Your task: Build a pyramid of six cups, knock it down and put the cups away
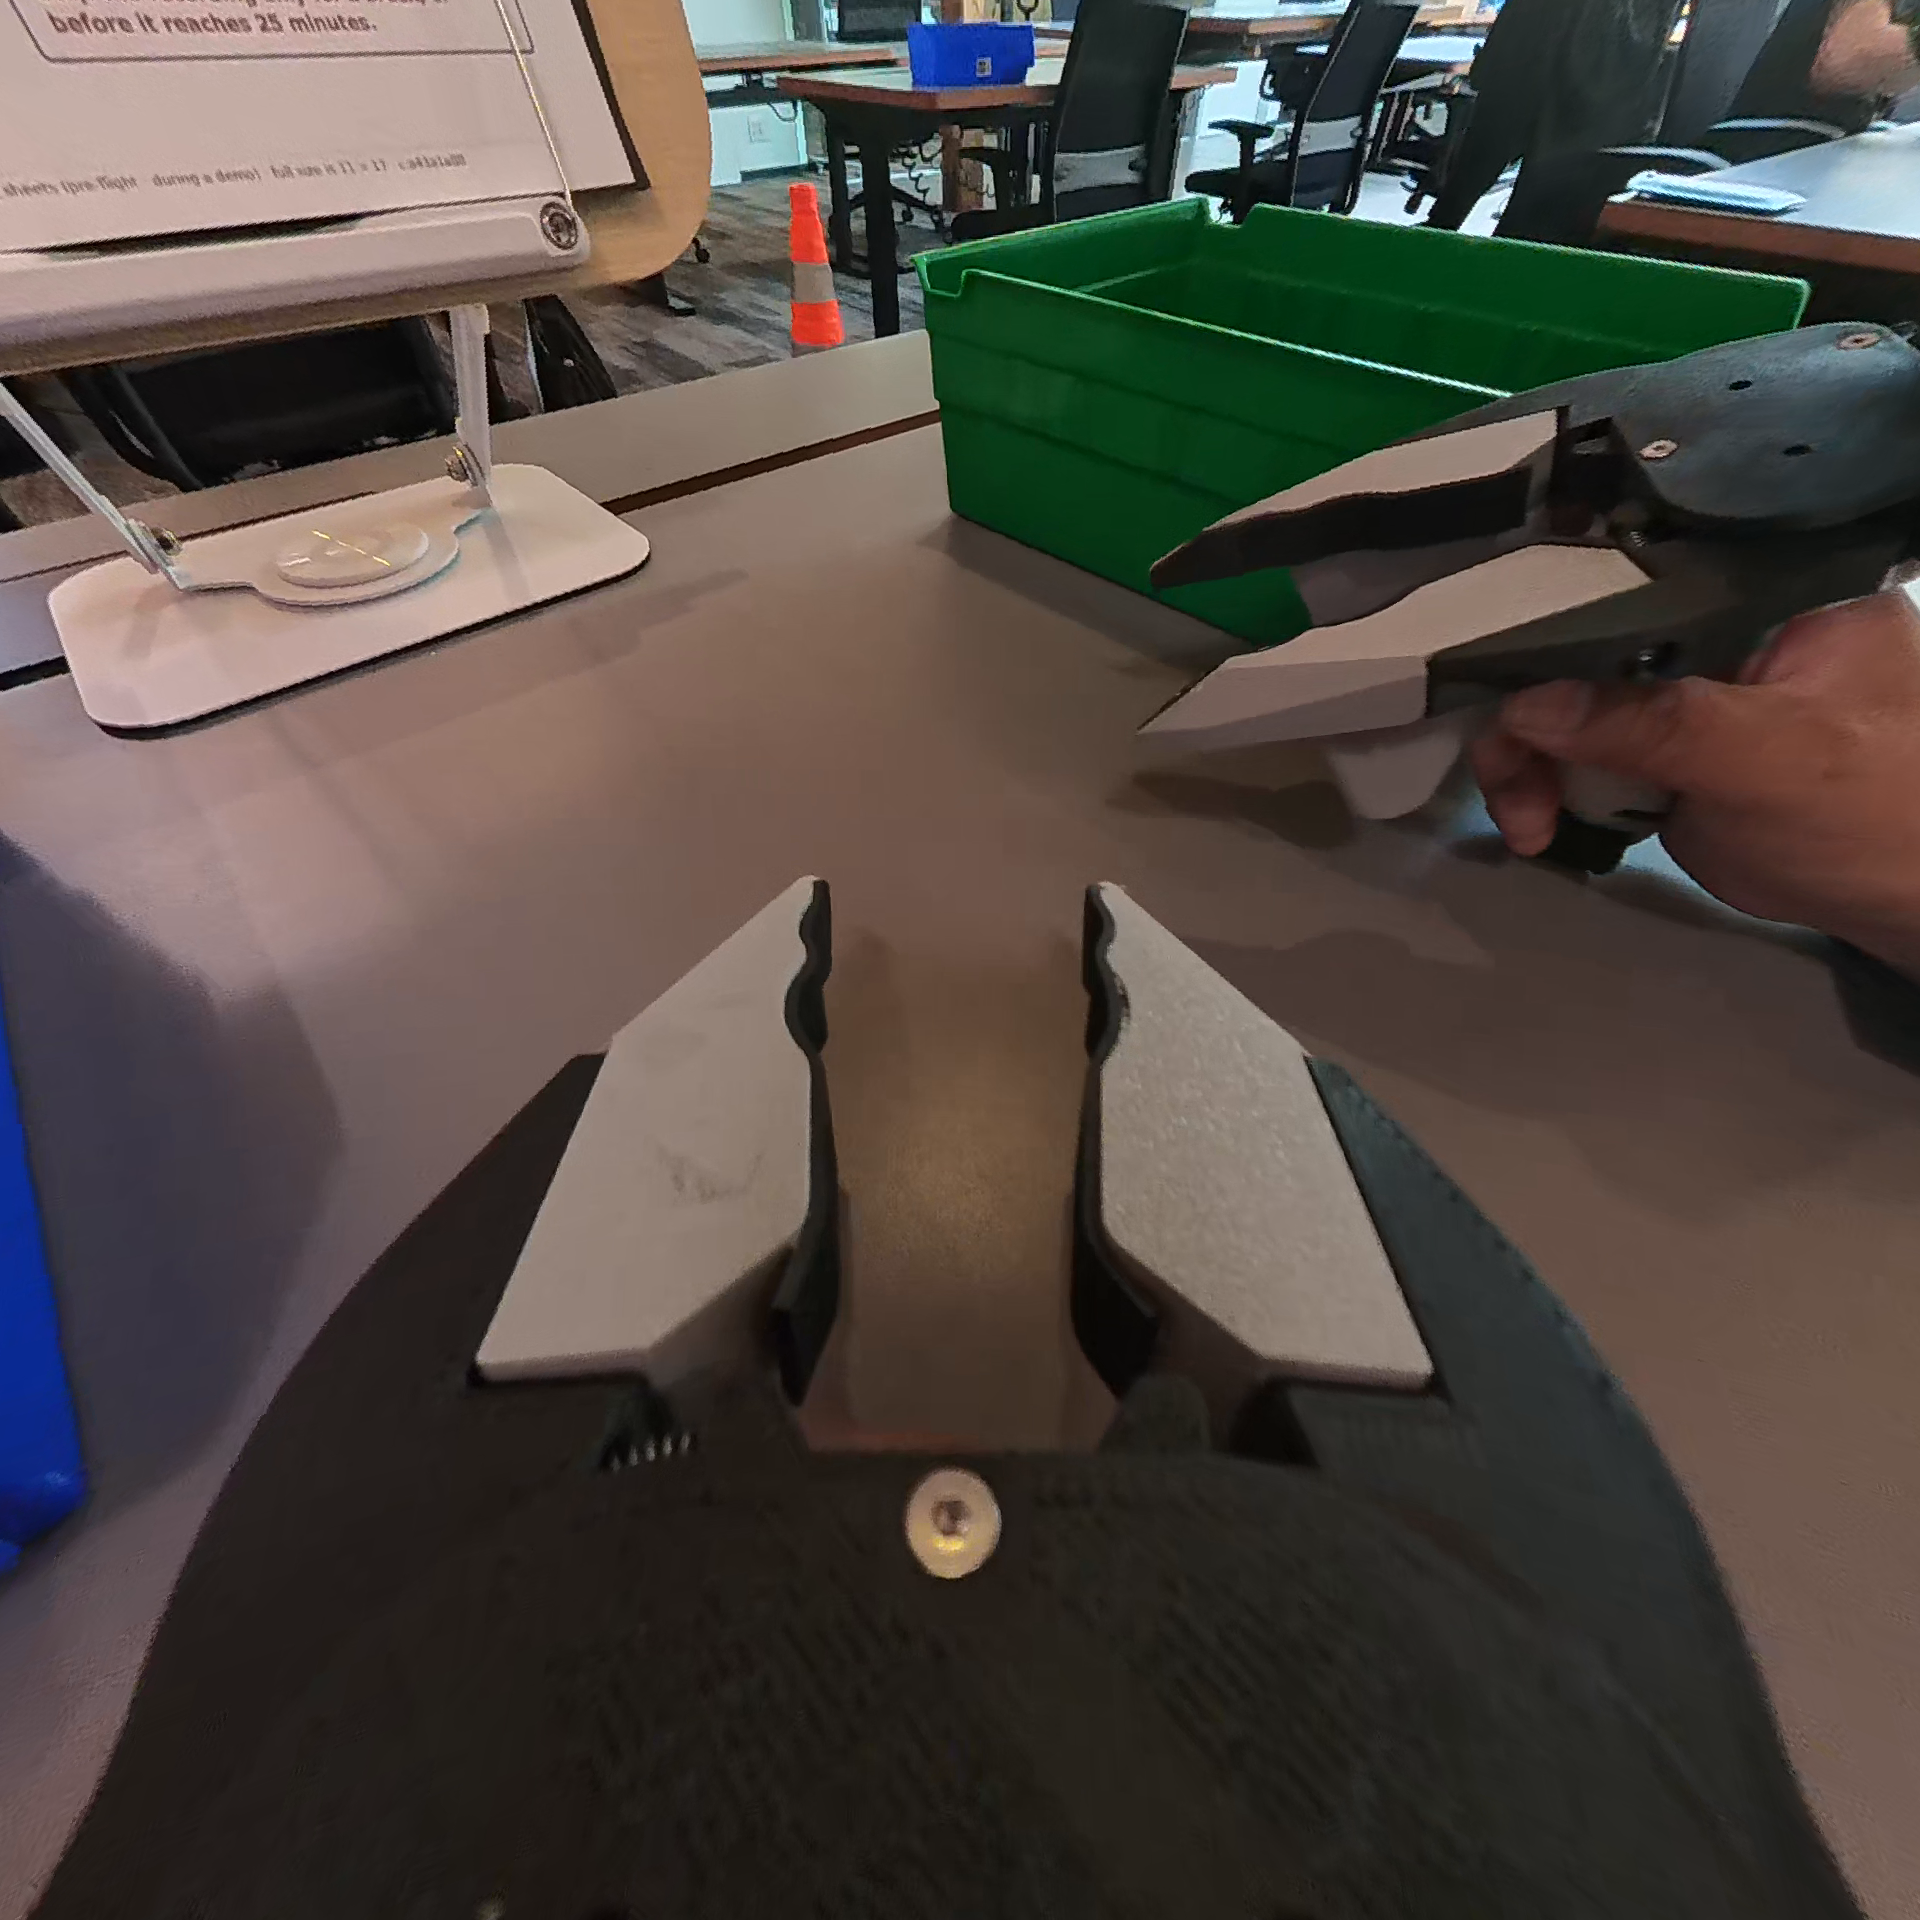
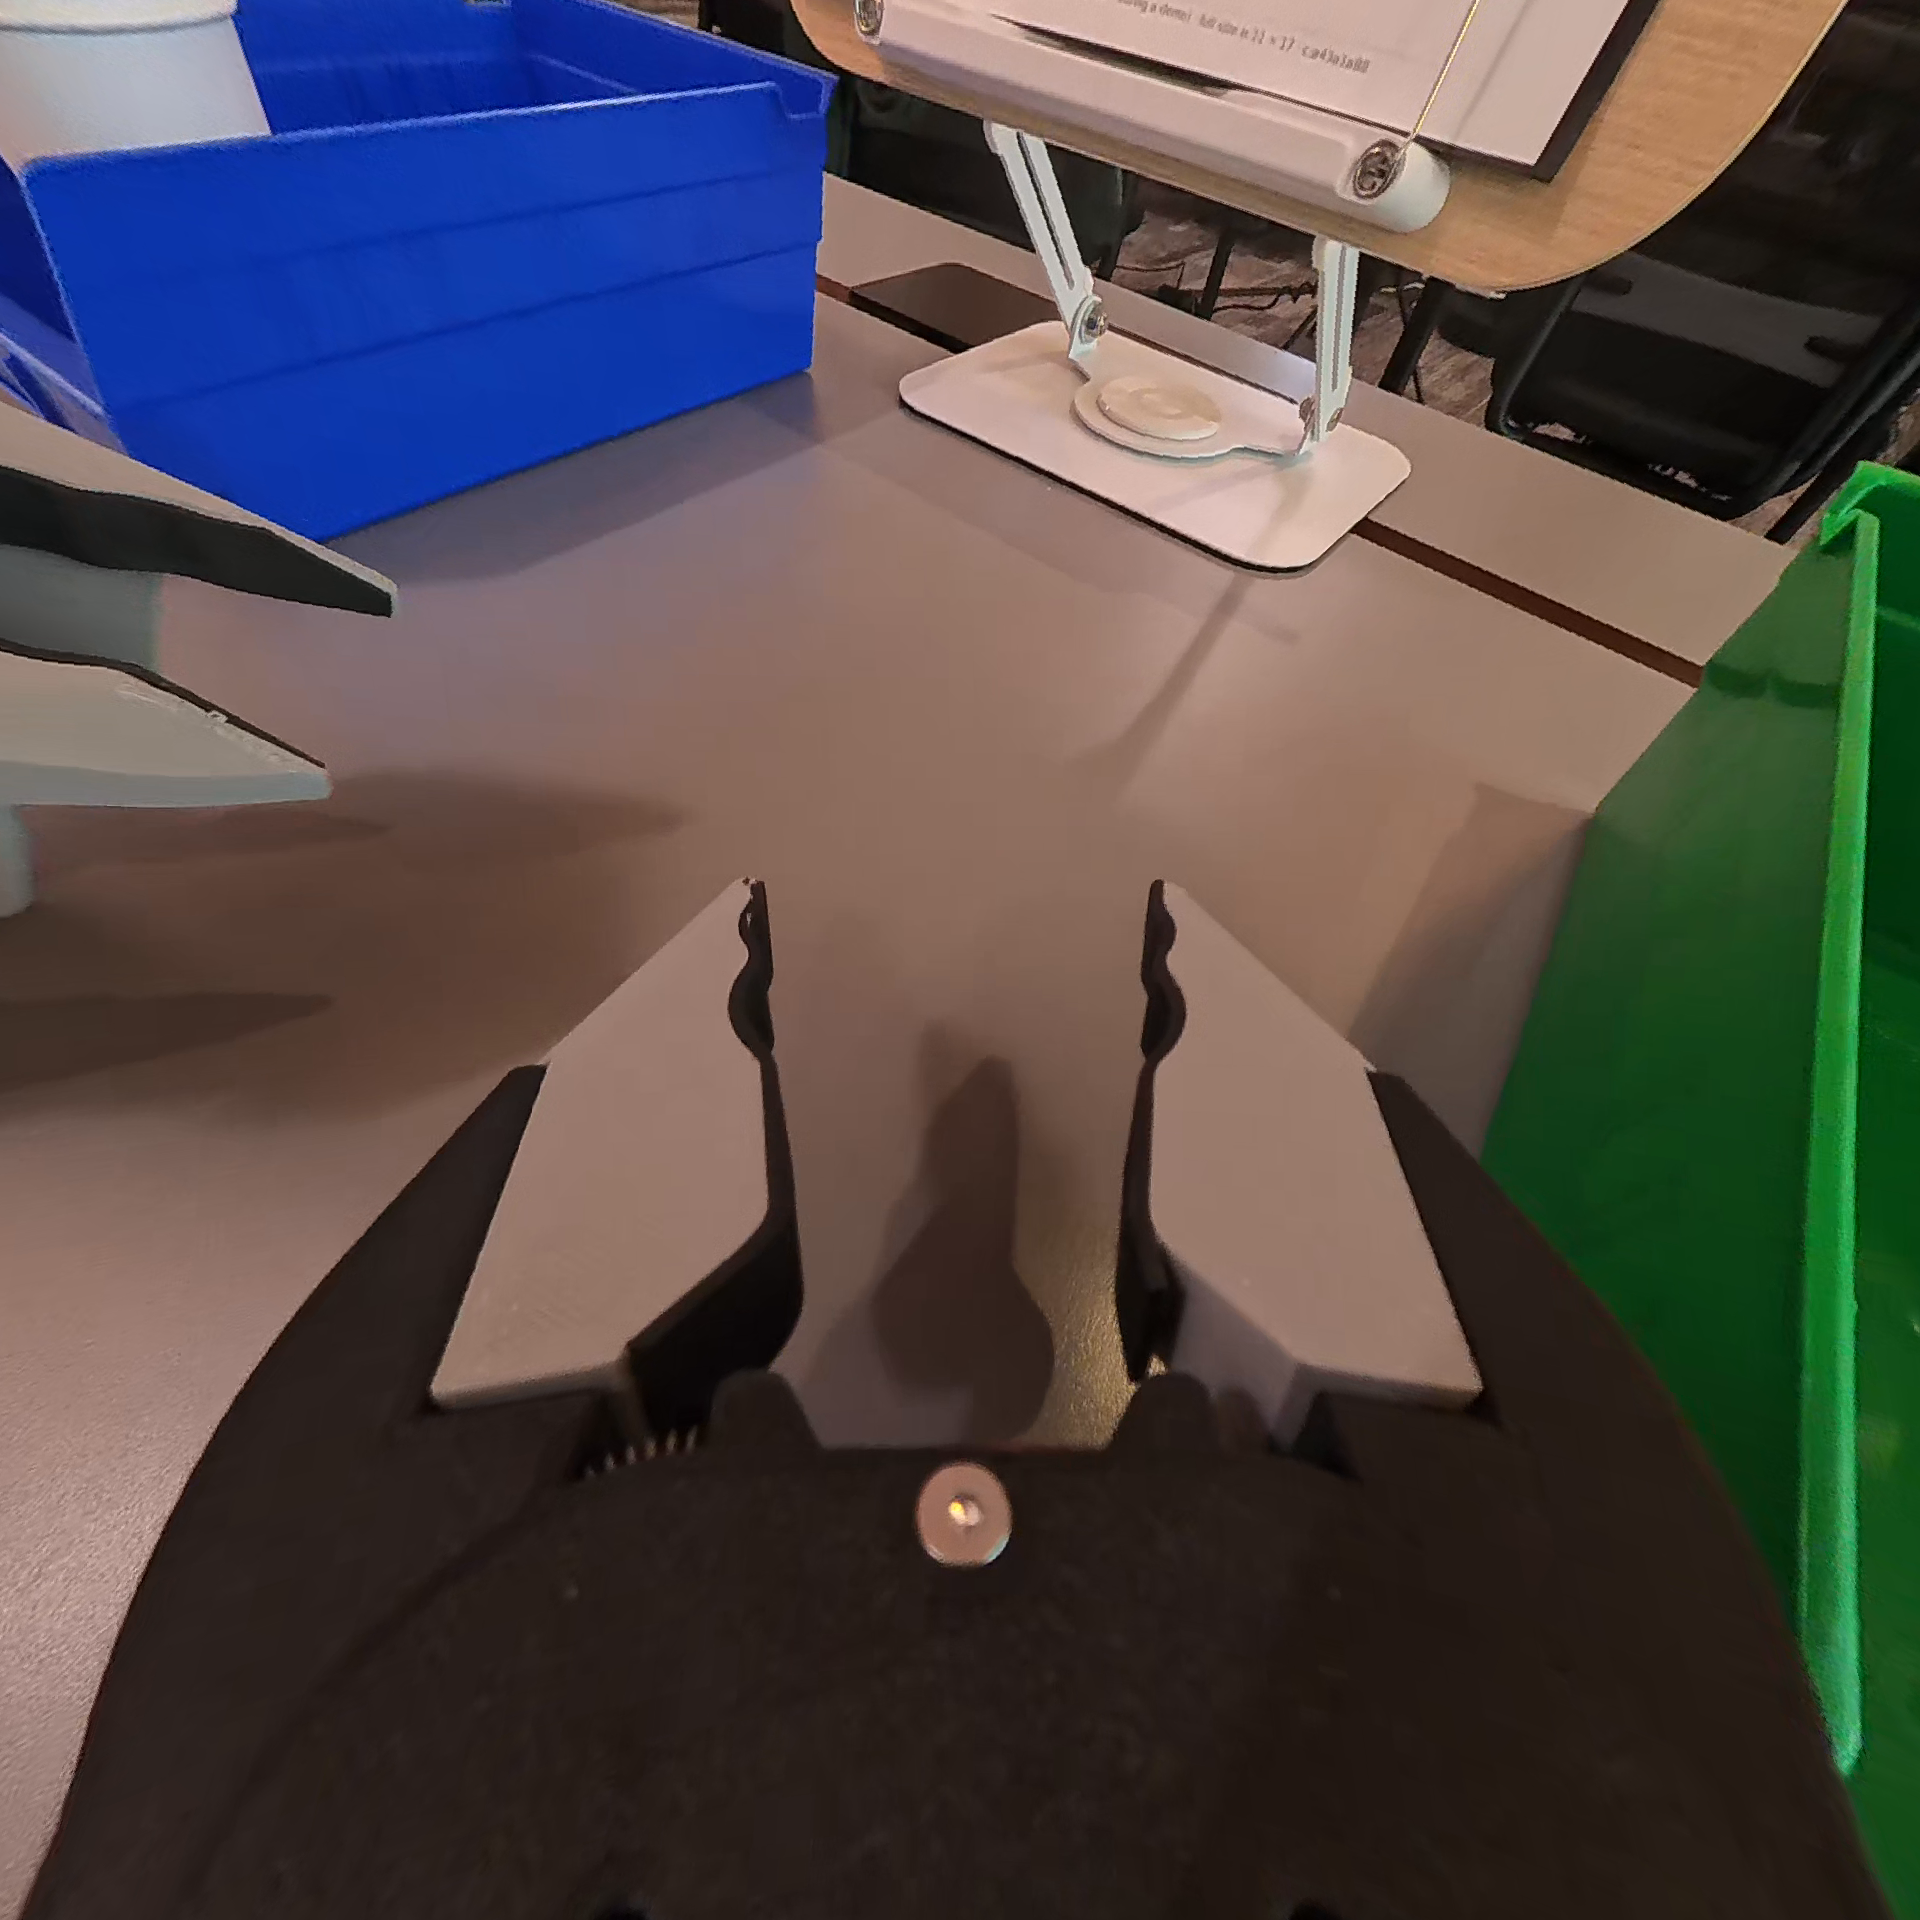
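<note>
Both tools, left and right, hovered wide and empty over the bare tabletop. Beyond, a white shape, possibly stacked cups, stood in the blue bin. Building hadn't started; fetching cups seemed next.

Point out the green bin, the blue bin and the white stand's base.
green bin (image 1: 1143,457): left wrist view, on its front wall.
blue bin (image 2: 447,312): right wrist view, on its near side wall.
white stand base (image 2: 1268,488): right wrist view, on the flat plate's bare near corner.
</note>
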{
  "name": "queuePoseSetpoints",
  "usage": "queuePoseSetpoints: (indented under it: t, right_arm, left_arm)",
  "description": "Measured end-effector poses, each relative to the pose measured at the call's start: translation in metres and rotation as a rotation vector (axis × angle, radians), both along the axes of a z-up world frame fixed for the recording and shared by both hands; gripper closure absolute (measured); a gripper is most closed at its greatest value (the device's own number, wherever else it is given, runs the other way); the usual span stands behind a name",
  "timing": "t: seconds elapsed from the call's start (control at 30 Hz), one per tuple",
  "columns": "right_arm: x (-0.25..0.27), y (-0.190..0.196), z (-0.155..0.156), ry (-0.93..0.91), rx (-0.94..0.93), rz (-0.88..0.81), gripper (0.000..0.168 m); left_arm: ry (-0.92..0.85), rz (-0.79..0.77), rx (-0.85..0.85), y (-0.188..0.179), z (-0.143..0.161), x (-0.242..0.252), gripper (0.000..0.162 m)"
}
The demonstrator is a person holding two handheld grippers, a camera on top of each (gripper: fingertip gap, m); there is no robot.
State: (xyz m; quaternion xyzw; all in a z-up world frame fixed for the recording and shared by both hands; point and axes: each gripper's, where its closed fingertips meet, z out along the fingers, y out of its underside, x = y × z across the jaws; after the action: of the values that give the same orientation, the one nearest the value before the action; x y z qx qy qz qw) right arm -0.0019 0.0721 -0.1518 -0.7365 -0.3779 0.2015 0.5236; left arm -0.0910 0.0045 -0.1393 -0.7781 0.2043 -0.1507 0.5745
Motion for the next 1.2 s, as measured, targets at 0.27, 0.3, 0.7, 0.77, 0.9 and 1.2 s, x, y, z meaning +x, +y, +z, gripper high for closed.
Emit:
queuePoseSetpoints:
  t: [0.27,0.3,0.7,0.77,0.9,1.2]
  right_arm:
    - [0.003,0.001,0.002,0.011,0.01,-0.001,0.097]
    - [0.004,0.002,0.003,0.008,0.018,-0.01,0.098]
    - [0.021,0.018,-0.008,-0.171,0.12,-0.049,0.103]
    - [0.021,0.021,-0.009,-0.178,0.116,-0.039,0.103]
    - [0.013,0.009,0.008,-0.041,0.126,0.029,0.105]
    - [0.008,0.0,0.005,-0.101,0.171,0.039,0.108]
  left_arm:
    - [-0.012,0.013,0.006,-0.001,0.002,-0.003,0.116]
    - [-0.013,0.02,0.005,0.0,0.002,-0.004,0.116]
    - [0.002,0.021,0.017,-0.001,0.002,-0.003,0.116]
    - [0.006,0.021,0.02,-0.002,0.002,-0.003,0.116]
    - [0.002,0.02,0.02,-0.002,0.003,-0.003,0.116]
    - [0.003,0.013,0.023,-0.003,0.003,-0.002,0.116]
